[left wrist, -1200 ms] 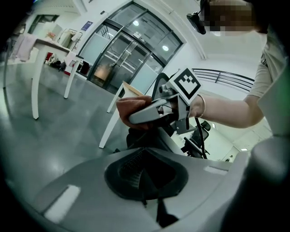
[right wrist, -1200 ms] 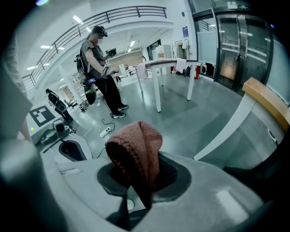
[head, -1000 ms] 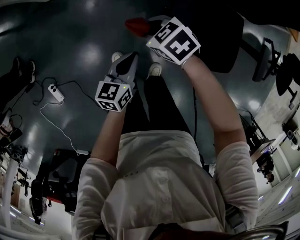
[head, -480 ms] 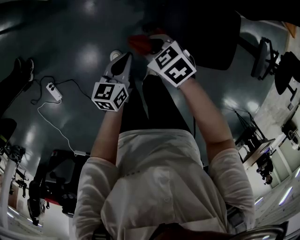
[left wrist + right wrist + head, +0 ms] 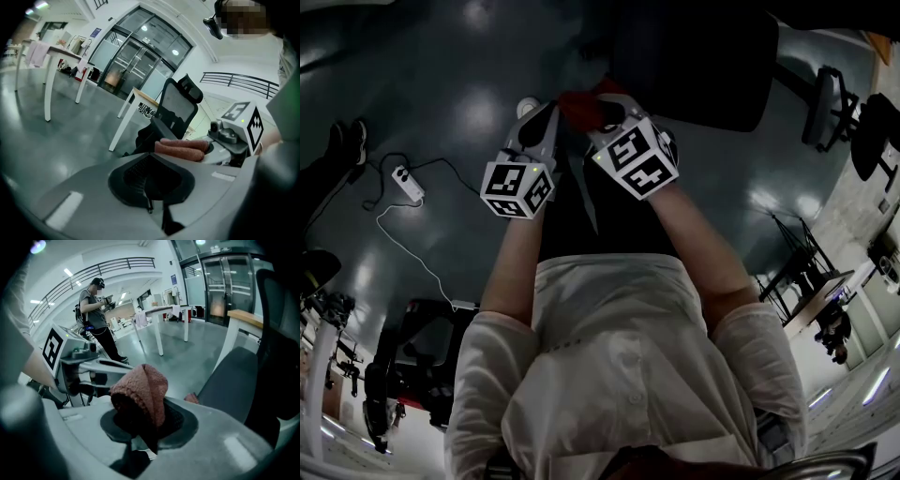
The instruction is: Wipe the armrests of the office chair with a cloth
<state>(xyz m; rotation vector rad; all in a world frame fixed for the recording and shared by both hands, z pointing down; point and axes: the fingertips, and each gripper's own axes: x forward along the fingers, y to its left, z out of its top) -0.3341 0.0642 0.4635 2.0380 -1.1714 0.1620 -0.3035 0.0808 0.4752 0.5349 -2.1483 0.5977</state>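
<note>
In the head view my right gripper (image 5: 584, 106) is shut on a red cloth (image 5: 581, 103), just in front of my legs. My left gripper (image 5: 549, 114) hangs close beside it on the left, jaws together and holding nothing. The black office chair seat (image 5: 698, 61) lies just beyond the right gripper. The right gripper view shows the cloth (image 5: 143, 390) bunched up between the right gripper's (image 5: 140, 423) jaws, with the chair seat (image 5: 229, 380) to the right. In the left gripper view the left gripper (image 5: 149, 180) is shut, and the cloth (image 5: 183, 149) and a mesh-back chair (image 5: 177, 108) lie ahead.
A power strip (image 5: 411, 185) with a trailing cable lies on the glossy floor at the left. More chairs (image 5: 825, 103) stand at the right. White tables (image 5: 126, 117) stand nearby, and another person (image 5: 96, 315) stands in the distance. A black and red machine (image 5: 412, 356) sits behind me.
The right gripper with the cloth has come down and left, closer to the left gripper. The left gripper has shifted slightly. The chair seat now appears nearer.
</note>
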